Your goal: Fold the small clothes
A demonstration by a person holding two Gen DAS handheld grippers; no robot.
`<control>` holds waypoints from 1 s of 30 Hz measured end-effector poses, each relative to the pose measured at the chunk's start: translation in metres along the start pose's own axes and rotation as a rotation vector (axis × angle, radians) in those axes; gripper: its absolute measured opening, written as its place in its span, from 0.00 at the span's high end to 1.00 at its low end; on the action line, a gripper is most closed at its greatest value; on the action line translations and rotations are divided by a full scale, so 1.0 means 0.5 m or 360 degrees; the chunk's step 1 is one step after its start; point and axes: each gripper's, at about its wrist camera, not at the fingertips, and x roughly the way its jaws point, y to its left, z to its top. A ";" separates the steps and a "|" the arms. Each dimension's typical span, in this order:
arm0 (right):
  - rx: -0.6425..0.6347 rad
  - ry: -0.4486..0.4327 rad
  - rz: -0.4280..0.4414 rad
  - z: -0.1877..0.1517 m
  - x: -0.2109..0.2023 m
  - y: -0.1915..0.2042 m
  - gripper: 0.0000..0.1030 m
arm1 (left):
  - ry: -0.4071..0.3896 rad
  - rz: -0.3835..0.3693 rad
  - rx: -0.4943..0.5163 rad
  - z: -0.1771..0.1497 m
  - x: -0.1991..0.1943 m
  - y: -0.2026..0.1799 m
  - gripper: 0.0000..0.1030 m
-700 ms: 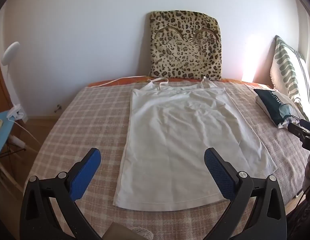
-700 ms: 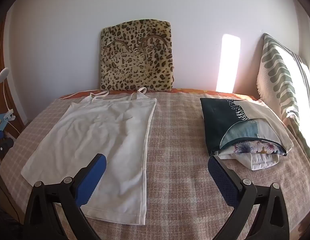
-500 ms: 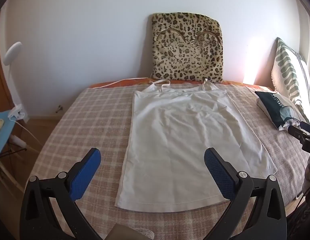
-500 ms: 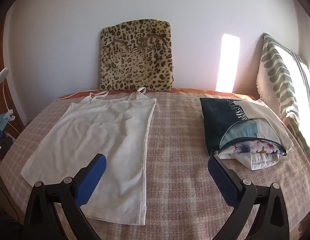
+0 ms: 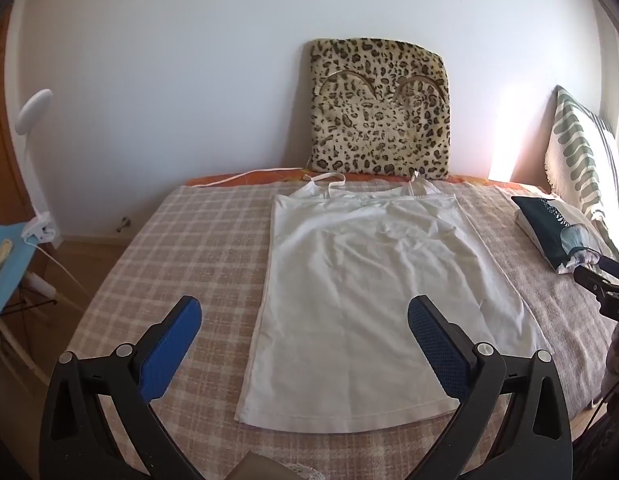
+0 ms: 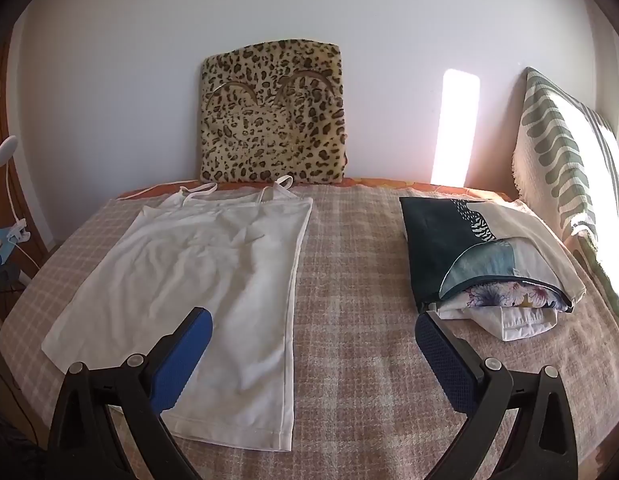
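A white strappy top [image 5: 373,280] lies flat on the checked bedspread [image 5: 197,248], straps toward the wall, hem toward me. It also shows in the right wrist view [image 6: 197,292]. My left gripper [image 5: 303,320] is open and empty, held above the hem, its right pad over the cloth. My right gripper [image 6: 313,332] is open and empty, above the top's right edge and the bare bedspread [image 6: 357,300]. The right gripper's tip shows at the right edge of the left wrist view [image 5: 601,280].
A leopard-print cushion [image 5: 379,110] leans on the wall behind the top. A dark cloth bag [image 6: 481,256] with clothes spilling out lies at the right. A green-and-white pillow [image 6: 569,168] stands at far right. A lamp [image 5: 33,112] and blue stand [image 5: 5,256] are left of the bed.
The left gripper has tilted or drawn back slightly, so the top and cushion sit lower in its view. The right view is almost the same. Both grippers stay open.
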 end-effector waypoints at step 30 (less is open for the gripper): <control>-0.0003 0.0003 0.0005 0.000 0.007 0.007 0.00 | -0.0027 0.0011 0.0002 0.009 -0.009 0.003 0.00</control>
